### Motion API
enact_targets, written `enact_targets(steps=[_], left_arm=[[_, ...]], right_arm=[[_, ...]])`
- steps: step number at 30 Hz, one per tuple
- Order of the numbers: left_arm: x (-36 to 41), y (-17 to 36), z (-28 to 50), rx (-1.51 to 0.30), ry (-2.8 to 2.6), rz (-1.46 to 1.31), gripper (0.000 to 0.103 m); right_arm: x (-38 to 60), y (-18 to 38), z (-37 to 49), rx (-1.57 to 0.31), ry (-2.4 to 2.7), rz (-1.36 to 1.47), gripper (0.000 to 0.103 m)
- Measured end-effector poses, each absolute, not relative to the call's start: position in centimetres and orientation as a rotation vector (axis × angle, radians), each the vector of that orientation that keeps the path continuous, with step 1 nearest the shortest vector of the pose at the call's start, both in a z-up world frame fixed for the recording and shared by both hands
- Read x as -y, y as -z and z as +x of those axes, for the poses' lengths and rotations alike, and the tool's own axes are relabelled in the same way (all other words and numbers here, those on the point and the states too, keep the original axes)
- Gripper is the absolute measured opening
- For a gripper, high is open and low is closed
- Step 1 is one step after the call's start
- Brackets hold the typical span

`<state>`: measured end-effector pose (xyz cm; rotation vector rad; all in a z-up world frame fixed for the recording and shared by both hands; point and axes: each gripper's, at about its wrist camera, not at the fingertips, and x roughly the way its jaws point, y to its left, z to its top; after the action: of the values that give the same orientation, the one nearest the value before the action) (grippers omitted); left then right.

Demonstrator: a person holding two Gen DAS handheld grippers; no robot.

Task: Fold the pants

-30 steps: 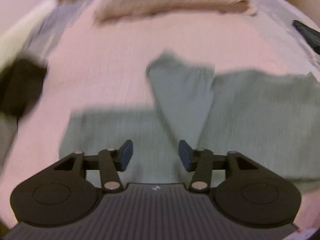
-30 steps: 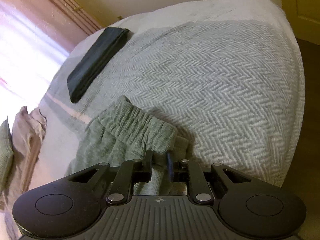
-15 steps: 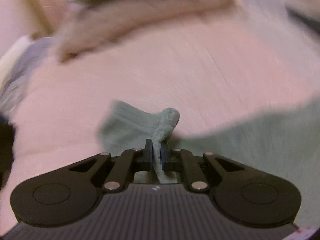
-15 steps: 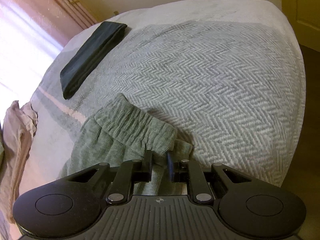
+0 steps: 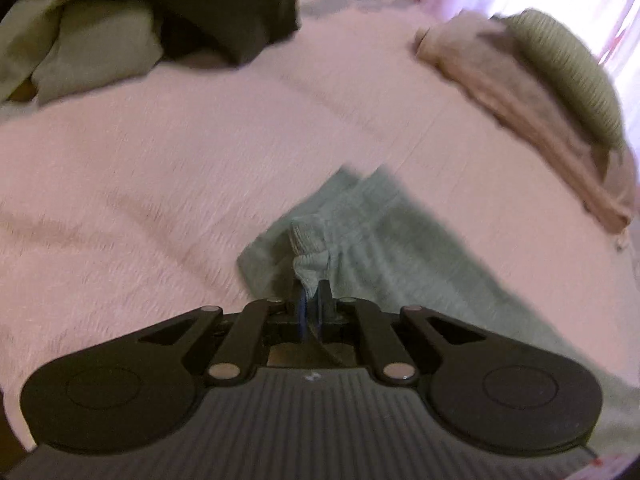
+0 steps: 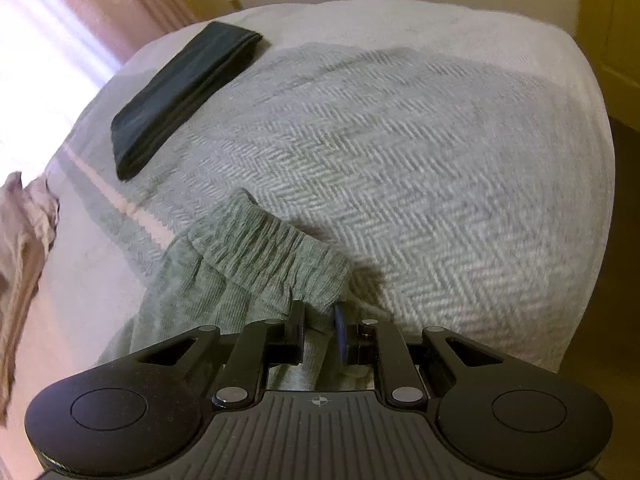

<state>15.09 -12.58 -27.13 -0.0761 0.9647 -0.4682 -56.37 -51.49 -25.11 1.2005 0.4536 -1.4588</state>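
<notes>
Grey-green knit pants [image 5: 384,248] lie on a bed. In the left wrist view my left gripper [image 5: 312,300] is shut on the ribbed cuffs at the end of the legs, which bunch up just past the fingertips. The legs trail away to the lower right over a pink blanket [image 5: 160,184]. In the right wrist view my right gripper [image 6: 320,316] is shut on the elastic waistband of the pants [image 6: 268,248], pinching a fold of it at its near corner. The rest of the pants runs off to the lower left.
A folded dark garment [image 6: 180,92] lies on the grey herringbone bed cover [image 6: 440,152], whose edge drops off at right. A beige cloth with an olive ribbed piece [image 5: 532,88] sits at upper right of the pink blanket. Dark and pale clothes [image 5: 168,20] are piled at upper left.
My left gripper went from open above the spread legs to shut on the cuffs, then swung and rolled so the clothes piles shifted across its view. The right gripper kept its hold, drifting slightly.
</notes>
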Motion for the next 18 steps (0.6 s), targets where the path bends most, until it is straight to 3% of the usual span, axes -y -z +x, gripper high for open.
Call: enact_targets(steps=[5, 8, 9, 11, 13, 15, 16, 18], left_arm=[[11.8, 23.1, 14.7, -0.844, 0.593, -0.018, 0.005], [11.5, 24.6, 14.9, -0.872, 0.594, 0.074, 0.006], [11.9, 25.4, 14.7, -0.892, 0.591, 0.103, 0.006], [12.1, 27.9, 14.4, -0.906, 0.560, 0.178, 0.006], [12.5, 29.0, 14.0, -0.923, 0.543, 0.189, 0.007], [12.7, 28.5, 13.8, -0.915, 0.524, 0.189, 0.008], [12.5, 28.1, 13.7, -0.914, 0.520, 0.189, 0.014], [11.9, 27.1, 13.8, -0.938, 0.493, 0.182, 0.036]], right_arm=[[51.2, 22.9, -57.5, -0.447, 1.427, 1.186, 0.011], [51.2, 22.3, -58.6, -0.424, 1.436, 1.191, 0.009], [51.2, 22.4, -58.8, -0.422, 1.452, 1.188, 0.000], [51.4, 23.7, -58.8, -0.518, 1.509, 1.116, 0.000], [51.2, 26.5, -59.0, -0.589, 1.470, 1.228, 0.000], [50.2, 27.3, -58.8, -0.566, 1.450, 1.254, 0.000], [49.5, 27.3, -58.6, -0.535, 1.459, 1.245, 0.000], [48.4, 27.4, -58.5, -0.523, 1.486, 1.279, 0.002]])
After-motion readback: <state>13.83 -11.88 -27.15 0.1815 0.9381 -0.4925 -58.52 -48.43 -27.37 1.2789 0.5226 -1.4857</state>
